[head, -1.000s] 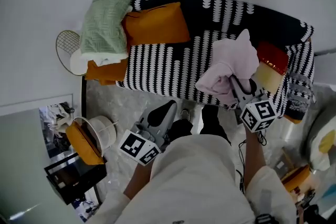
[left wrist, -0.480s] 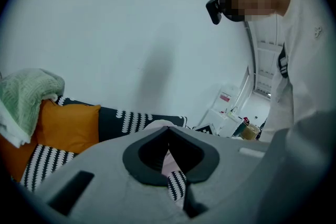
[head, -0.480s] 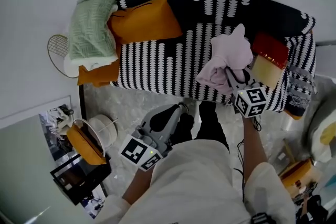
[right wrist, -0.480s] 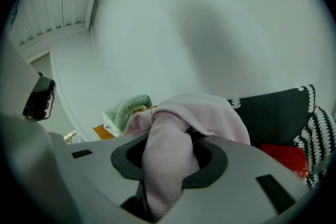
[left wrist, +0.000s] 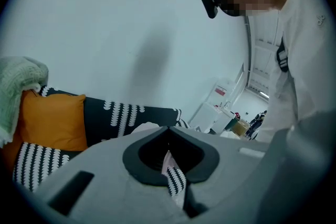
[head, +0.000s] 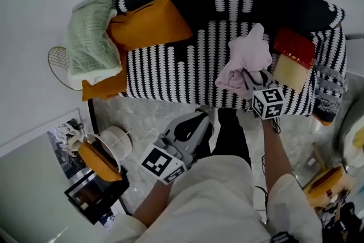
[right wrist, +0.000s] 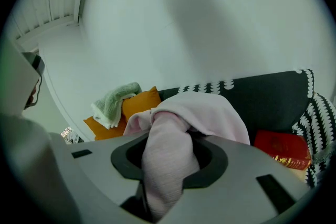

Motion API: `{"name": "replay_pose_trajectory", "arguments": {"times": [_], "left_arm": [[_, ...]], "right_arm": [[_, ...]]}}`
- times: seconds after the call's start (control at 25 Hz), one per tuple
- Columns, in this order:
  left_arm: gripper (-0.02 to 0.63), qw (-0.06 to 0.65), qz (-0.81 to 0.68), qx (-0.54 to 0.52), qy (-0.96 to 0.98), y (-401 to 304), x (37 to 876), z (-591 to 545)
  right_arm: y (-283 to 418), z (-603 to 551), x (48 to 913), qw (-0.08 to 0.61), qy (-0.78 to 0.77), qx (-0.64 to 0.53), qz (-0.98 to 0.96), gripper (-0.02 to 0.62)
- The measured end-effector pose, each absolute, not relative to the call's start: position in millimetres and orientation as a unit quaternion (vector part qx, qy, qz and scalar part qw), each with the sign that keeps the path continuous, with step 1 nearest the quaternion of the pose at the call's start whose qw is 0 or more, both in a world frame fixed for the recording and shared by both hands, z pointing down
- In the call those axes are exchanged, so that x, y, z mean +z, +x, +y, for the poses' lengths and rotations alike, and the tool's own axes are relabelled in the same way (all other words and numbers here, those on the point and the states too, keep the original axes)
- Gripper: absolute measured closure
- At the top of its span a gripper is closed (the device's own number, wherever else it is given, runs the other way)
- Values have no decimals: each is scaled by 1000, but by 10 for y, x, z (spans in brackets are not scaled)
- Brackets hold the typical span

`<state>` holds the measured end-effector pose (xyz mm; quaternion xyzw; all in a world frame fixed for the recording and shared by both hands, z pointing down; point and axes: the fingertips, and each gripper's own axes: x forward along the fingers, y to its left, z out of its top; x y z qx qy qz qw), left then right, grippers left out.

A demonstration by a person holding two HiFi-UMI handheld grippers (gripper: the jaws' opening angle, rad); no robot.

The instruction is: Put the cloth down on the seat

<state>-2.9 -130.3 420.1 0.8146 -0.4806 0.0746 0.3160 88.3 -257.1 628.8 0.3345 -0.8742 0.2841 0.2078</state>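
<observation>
A pink cloth hangs bunched in my right gripper, which is shut on it over the right part of the black-and-white patterned sofa seat. Whether the cloth touches the seat I cannot tell. In the right gripper view the pink cloth spills over the jaws and through the gap between them. My left gripper is low over the floor in front of the sofa, with its jaws together and nothing held. In the left gripper view, the left gripper points toward the sofa.
An orange cushion and a green blanket lie at the sofa's left end. A red box and a pale yellow block sit at its right end. A white round basket stands on the marble floor to the left.
My right gripper has sunk toward the seat with the pink cloth still in it. The left gripper has dropped lower in front of the sofa.
</observation>
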Motion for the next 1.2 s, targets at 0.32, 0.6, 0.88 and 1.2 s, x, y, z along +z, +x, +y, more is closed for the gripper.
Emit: {"name": "replay_pose_trajectory", "arguments": {"times": [0.32, 0.6, 0.88, 1.2], "left_arm": [[595, 352, -446, 93, 817, 221, 4600, -1524], [595, 383, -430, 111, 810, 374, 4968, -1703], [595, 409, -422, 123, 799, 466, 5225, -1784], [595, 420, -419, 132, 794, 514, 5395, -1855]], "right_arm": [[939, -2576, 7022, 249, 334, 322, -850, 457], [1029, -2707, 7669, 282, 342, 340, -829, 451], [1117, -2765, 8344, 335, 333, 350, -809, 442], [1100, -2818, 8830, 367, 316, 358, -798, 423]]}}
